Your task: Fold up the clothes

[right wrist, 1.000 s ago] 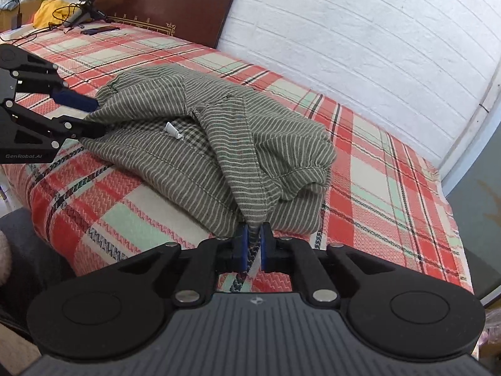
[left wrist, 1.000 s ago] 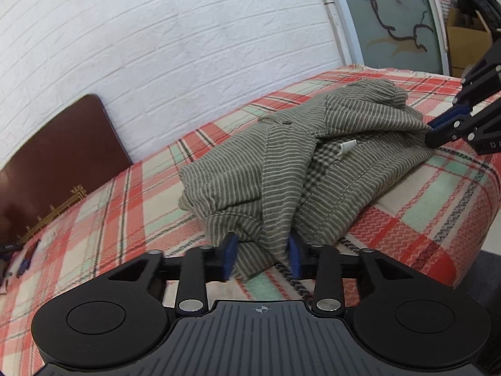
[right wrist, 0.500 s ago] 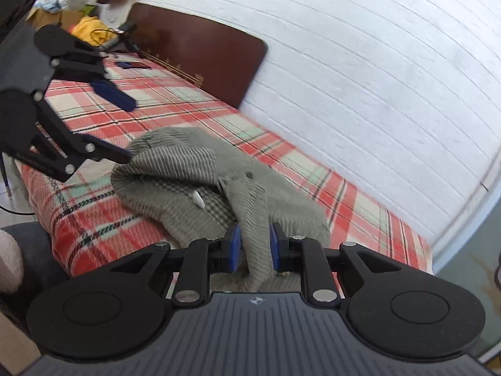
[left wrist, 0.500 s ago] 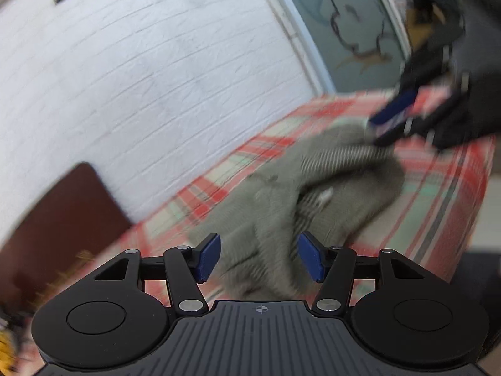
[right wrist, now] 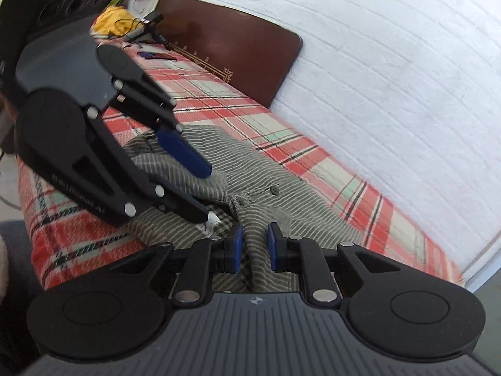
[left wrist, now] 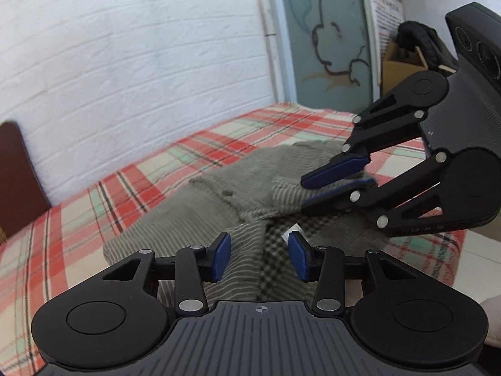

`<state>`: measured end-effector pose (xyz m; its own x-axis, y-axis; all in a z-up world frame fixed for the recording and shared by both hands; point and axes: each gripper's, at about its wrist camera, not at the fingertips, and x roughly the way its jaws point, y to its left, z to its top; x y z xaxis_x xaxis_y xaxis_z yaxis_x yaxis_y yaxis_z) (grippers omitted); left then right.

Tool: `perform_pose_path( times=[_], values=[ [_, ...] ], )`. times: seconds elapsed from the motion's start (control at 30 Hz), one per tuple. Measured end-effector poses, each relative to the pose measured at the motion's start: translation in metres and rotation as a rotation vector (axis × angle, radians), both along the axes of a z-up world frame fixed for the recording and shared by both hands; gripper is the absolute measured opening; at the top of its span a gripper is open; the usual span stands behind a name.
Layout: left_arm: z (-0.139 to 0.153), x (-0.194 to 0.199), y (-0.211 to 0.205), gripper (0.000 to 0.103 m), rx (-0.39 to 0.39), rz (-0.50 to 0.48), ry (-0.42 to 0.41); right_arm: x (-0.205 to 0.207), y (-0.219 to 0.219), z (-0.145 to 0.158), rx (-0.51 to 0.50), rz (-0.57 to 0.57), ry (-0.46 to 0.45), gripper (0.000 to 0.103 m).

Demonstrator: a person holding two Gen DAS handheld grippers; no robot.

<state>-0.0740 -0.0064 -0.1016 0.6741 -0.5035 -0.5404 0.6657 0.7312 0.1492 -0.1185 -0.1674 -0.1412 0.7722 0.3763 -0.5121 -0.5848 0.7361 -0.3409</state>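
A grey-green striped shirt (left wrist: 219, 200) (right wrist: 281, 194) with a checked lining and a white tag lies bunched on the plaid bedcover (left wrist: 94, 206) (right wrist: 281, 144). My left gripper (left wrist: 260, 257) (right wrist: 203, 191) hovers over the collar area. Its jaws stand wide apart, with cloth lying below and between them, and the pads do not press on it. My right gripper (right wrist: 254, 247) (left wrist: 305, 194) comes in from the opposite side. Its narrow jaws are closing on a raised ridge of the shirt near the buttons. The two grippers face each other closely over the shirt.
A white brick wall runs along the bed's far side. A dark brown headboard (right wrist: 225, 47) (left wrist: 12, 181) stands at one end, with yellow cloth (right wrist: 116, 22) and cables by it. Beyond the other end are a cardboard box (left wrist: 400, 65) and a glass door (left wrist: 325, 31).
The left gripper let go of the fold that it pinched, opened wider and swung towards the collar. The right gripper, with cloth still between its pads, swung in to face it.
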Motion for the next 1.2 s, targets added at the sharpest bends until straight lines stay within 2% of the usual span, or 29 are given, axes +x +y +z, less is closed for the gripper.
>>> perform_pose_path(
  times=[0.07,0.2,0.27,0.43,0.6,0.63,0.7,0.8,0.87,0.93,1.0,1.1,1.2],
  values=[
    [-0.01,0.011,0.007,0.053,0.002,0.04,0.042,0.012,-0.008,-0.003,0.069,-0.035,0.078,0.019],
    [-0.008,0.017,0.025,0.056,-0.096,0.073,0.101,0.021,-0.015,-0.012,0.125,-0.051,0.165,0.022],
    [-0.001,0.016,0.032,0.058,-0.135,0.082,0.115,0.019,-0.019,-0.001,0.166,-0.04,0.177,0.024],
    [0.03,0.015,0.052,0.064,-0.22,0.097,0.102,0.021,-0.045,0.039,0.343,-0.061,0.174,0.036],
    [0.054,0.02,0.054,0.064,-0.308,0.083,0.072,0.041,-0.067,0.053,0.399,-0.163,0.121,0.035],
    [0.052,0.019,0.049,0.064,-0.304,0.064,0.075,0.043,-0.07,0.052,0.407,-0.177,0.121,0.033],
    [0.048,0.017,0.039,0.064,-0.297,0.027,0.082,0.047,-0.073,0.044,0.414,-0.192,0.146,0.022],
    [0.024,0.024,0.03,0.064,-0.26,0.051,0.15,0.048,-0.073,0.024,0.388,-0.218,0.193,0.021],
    [0.003,0.034,0.03,0.064,-0.258,0.092,0.233,0.054,-0.075,0.008,0.384,-0.247,0.268,0.021],
    [-0.006,0.037,0.035,0.061,-0.27,0.111,0.256,0.057,-0.077,-0.003,0.392,-0.257,0.32,0.021],
    [0.005,0.032,0.042,0.062,-0.3,0.124,0.235,0.055,-0.08,0.003,0.417,-0.253,0.312,0.021],
    [0.03,0.025,0.06,0.071,-0.347,0.151,0.148,0.05,-0.089,0.027,0.475,-0.242,0.245,0.023],
    [0.039,0.045,0.074,0.072,-0.402,0.18,0.165,0.063,-0.093,0.04,0.501,-0.23,0.221,0.023]
  ],
)
